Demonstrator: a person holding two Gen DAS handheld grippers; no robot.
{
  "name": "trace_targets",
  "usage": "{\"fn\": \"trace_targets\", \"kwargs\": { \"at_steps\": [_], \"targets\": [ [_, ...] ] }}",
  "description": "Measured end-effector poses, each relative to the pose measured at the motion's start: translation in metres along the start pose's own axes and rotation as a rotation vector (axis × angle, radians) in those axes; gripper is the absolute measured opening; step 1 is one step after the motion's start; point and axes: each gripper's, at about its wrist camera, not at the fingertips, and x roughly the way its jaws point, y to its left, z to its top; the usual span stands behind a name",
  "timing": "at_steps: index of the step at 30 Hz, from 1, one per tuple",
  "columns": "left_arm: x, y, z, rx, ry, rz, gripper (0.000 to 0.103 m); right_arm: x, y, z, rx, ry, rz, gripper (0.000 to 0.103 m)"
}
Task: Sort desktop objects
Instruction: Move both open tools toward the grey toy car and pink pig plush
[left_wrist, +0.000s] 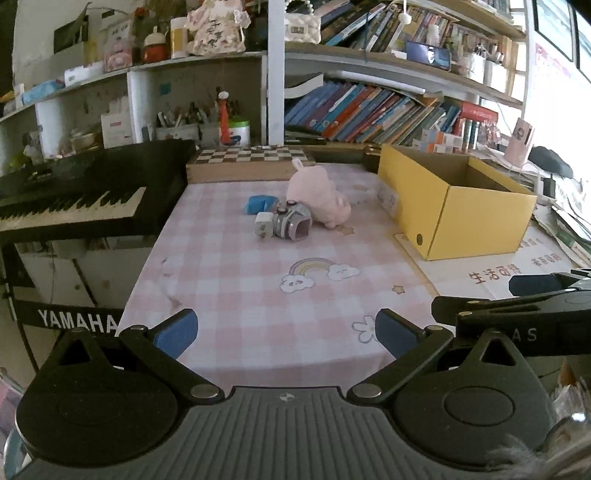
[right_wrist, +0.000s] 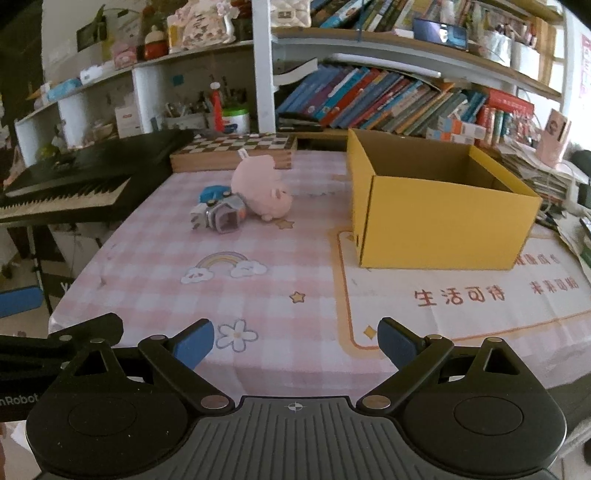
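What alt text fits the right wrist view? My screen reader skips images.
An open right gripper hovers at the near edge of a pink checked tablecloth. Farther back, a pink plush toy, a grey toy and a blue object sit clustered together. An open yellow box stands apart on the right.

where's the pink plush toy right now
The pink plush toy lies mid-table in both wrist views, left of the yellow box, in front of the chessboard, and against the small grey robot toy.
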Motion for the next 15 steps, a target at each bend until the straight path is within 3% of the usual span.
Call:
{"fn": "trace_targets", "kwargs": {
  "at_steps": [15],
  "targets": [
    [0.065,0.017,0.027,-0.082,0.095,0.058,0.103,0.067,0.002,0.043,-0.049,0.038,0.1,0.097]
  ]
}}
